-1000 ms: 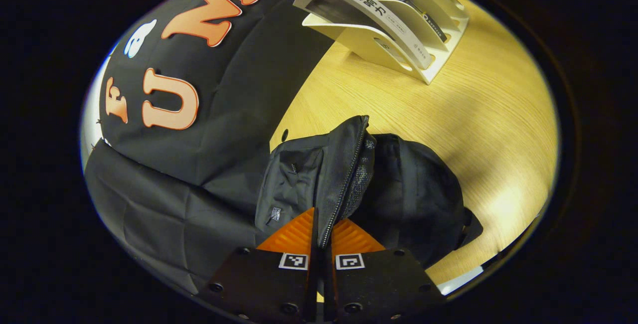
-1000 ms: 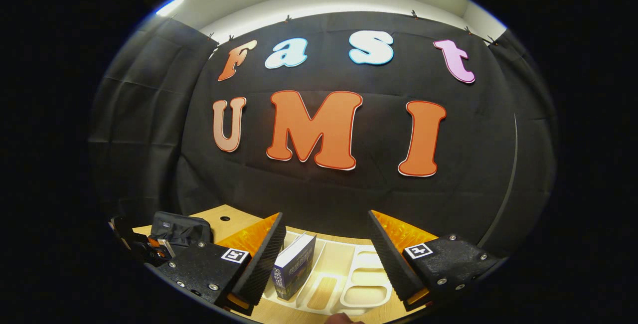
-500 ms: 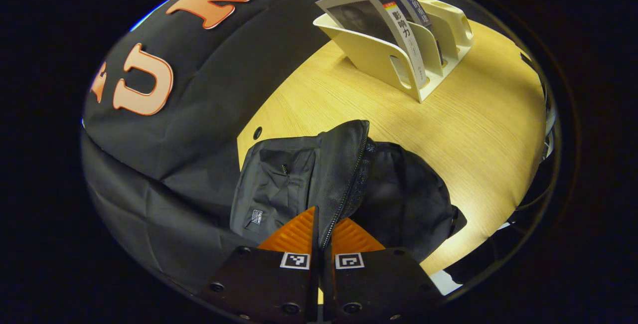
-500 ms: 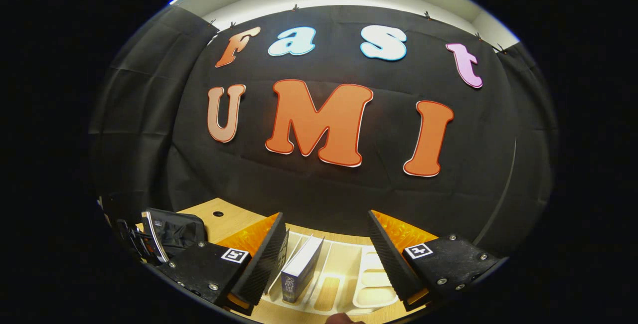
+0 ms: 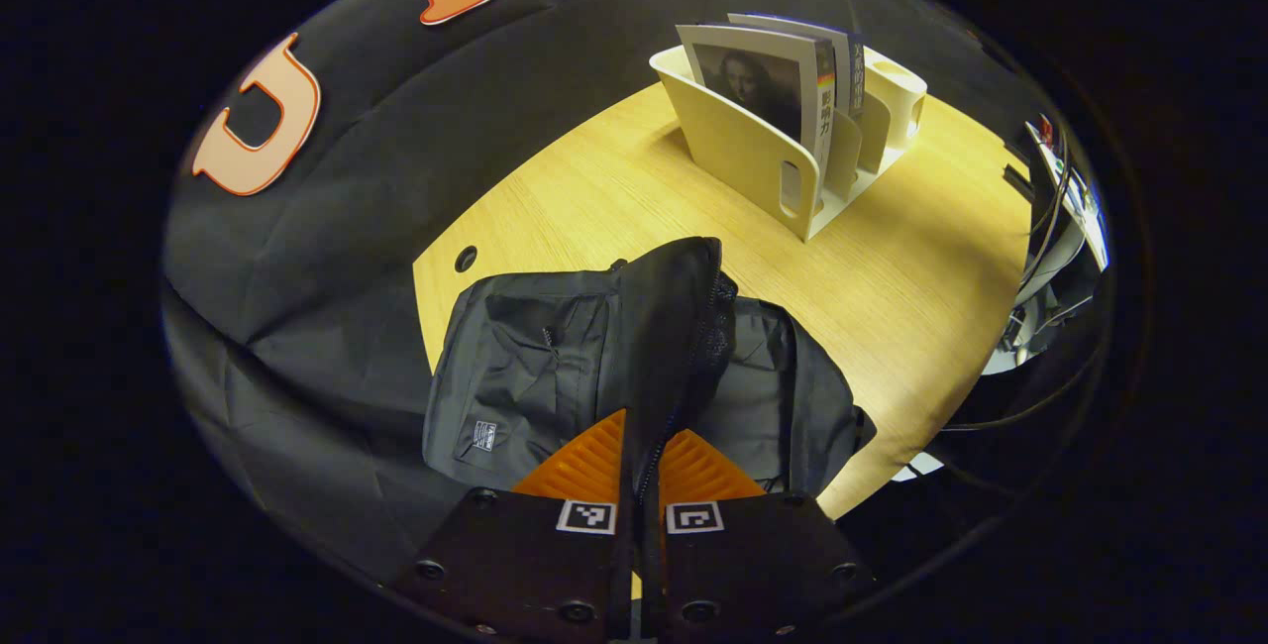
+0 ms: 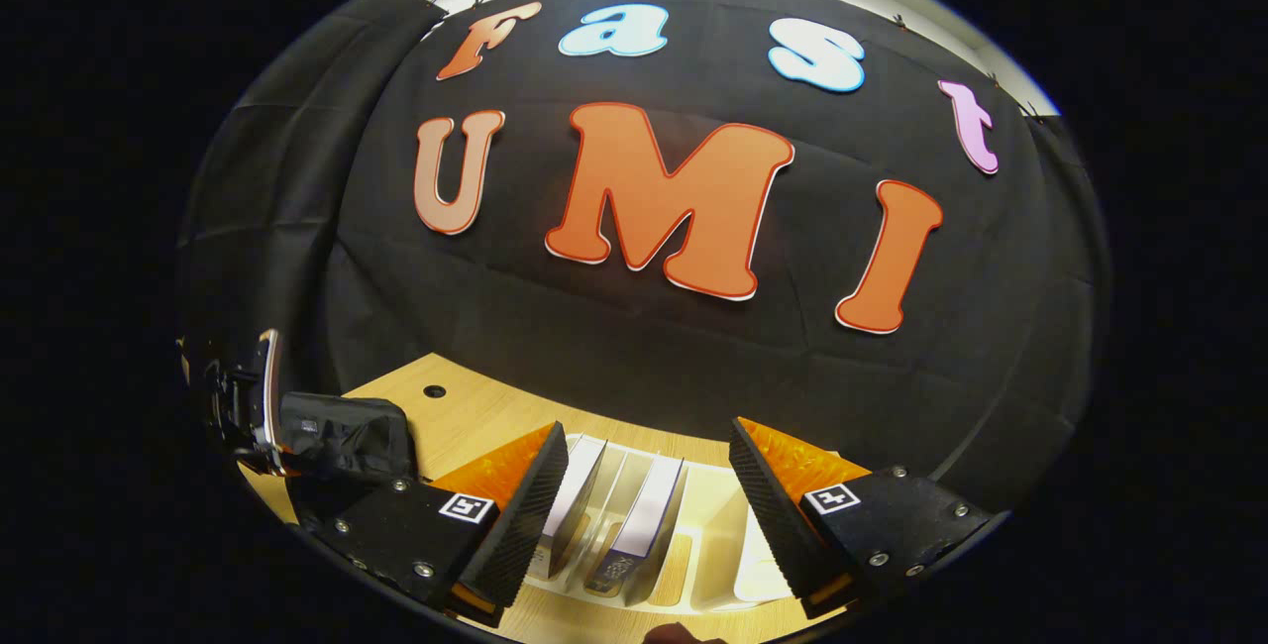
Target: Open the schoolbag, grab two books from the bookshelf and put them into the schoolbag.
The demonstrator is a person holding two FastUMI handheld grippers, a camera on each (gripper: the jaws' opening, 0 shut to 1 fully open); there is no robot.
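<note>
In the left gripper view my left gripper [image 5: 640,441] is shut on the zippered edge of the black schoolbag's flap [image 5: 674,327] and holds it up; the schoolbag [image 5: 555,367] lies on the wooden table [image 5: 892,268]. Beyond it stands a cream bookshelf [image 5: 753,149] with two books [image 5: 783,79] upright in its slots. In the right gripper view my right gripper [image 6: 649,485] is open above the bookshelf [image 6: 693,545], with a book [image 6: 639,525] between its fingers but untouched and another book [image 6: 575,485] beside the left finger. The schoolbag [image 6: 342,426] and the left gripper [image 6: 243,401] show at far left.
A small round hole [image 5: 465,259] is in the table near the black cloth wall. Cables and equipment [image 5: 1050,228] hang past the table's right edge. Bare tabletop lies between schoolbag and bookshelf.
The left gripper's view has swung, still holding the flap, so the bookshelf now shows more end-on. The right gripper has moved closer over the bookshelf, and the books sit more centrally between its fingers.
</note>
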